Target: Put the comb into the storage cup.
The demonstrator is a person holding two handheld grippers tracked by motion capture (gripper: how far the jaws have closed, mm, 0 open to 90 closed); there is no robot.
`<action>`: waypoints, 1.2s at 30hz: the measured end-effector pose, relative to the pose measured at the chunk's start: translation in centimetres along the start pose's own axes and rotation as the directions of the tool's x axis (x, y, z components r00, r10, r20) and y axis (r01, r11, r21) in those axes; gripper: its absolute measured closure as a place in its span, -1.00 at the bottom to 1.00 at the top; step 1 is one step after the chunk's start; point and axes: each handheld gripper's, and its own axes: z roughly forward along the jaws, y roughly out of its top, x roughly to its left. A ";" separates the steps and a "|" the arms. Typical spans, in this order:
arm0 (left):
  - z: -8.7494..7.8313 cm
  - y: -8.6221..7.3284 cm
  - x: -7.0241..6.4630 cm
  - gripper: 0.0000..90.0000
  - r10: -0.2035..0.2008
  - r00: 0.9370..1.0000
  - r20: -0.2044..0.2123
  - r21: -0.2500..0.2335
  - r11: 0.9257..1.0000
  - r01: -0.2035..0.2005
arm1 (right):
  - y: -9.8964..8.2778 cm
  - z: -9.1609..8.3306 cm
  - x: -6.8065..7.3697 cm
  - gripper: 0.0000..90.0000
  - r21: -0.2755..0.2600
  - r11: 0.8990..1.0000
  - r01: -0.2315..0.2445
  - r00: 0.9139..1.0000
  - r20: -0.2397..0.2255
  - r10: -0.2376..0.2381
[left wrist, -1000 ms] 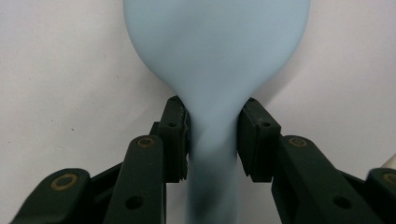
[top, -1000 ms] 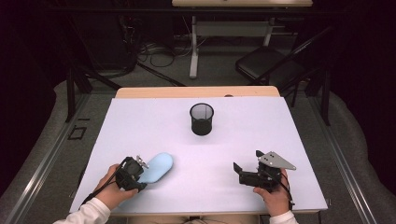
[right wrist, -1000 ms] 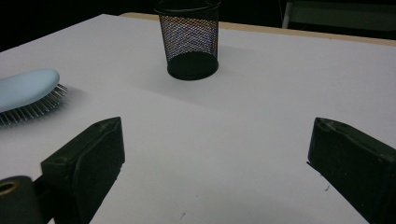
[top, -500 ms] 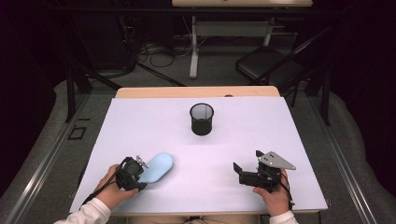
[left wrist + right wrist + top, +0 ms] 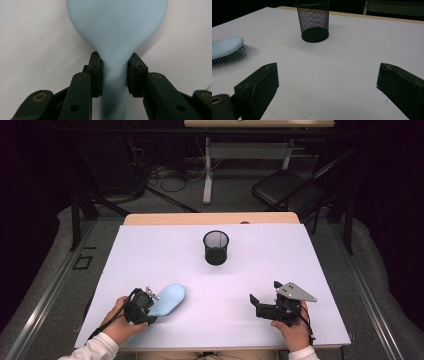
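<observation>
Since the earlier frame nothing has moved: the left gripper (image 5: 150, 301) jaws clench the handle of the blue brush (image 5: 167, 299), lying on the desk (image 5: 165, 250) well left of the cup (image 5: 216, 247). The right gripper view adds the brush's bristles facing down, and the right gripper (image 5: 327, 82) jaws wide apart, empty.

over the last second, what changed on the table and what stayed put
Nothing visibly moved. The left tongs stay clamped on the handle of the light blue hairbrush, which lies bristles down. The right tongs remain open above the white table, and the black mesh cup stands where it was.
</observation>
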 end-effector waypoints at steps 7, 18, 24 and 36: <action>0.0 -0.2 0.0 0.54 -0.003 1.000 -0.002 -0.012 1.000 0.002 | 0.0 0.0 0.0 -0.92 0.000 1.000 -0.001 1.000 0.000 0.001; 0.0 -0.3 0.2 0.55 -0.007 1.000 0.010 -0.029 1.000 0.008 | 0.0 0.0 0.0 -0.92 0.000 1.000 -0.002 1.000 0.000 0.002; 0.0 -0.5 0.4 0.55 -0.015 1.000 0.023 -0.042 0.999 0.015 | 0.0 0.0 0.0 -0.92 0.000 1.000 -0.001 1.000 0.000 0.001; -0.6 -0.6 0.7 0.55 -0.035 0.999 0.028 -0.079 0.996 0.037 | 0.0 0.0 0.0 -0.92 0.001 1.000 -0.001 1.000 0.000 0.001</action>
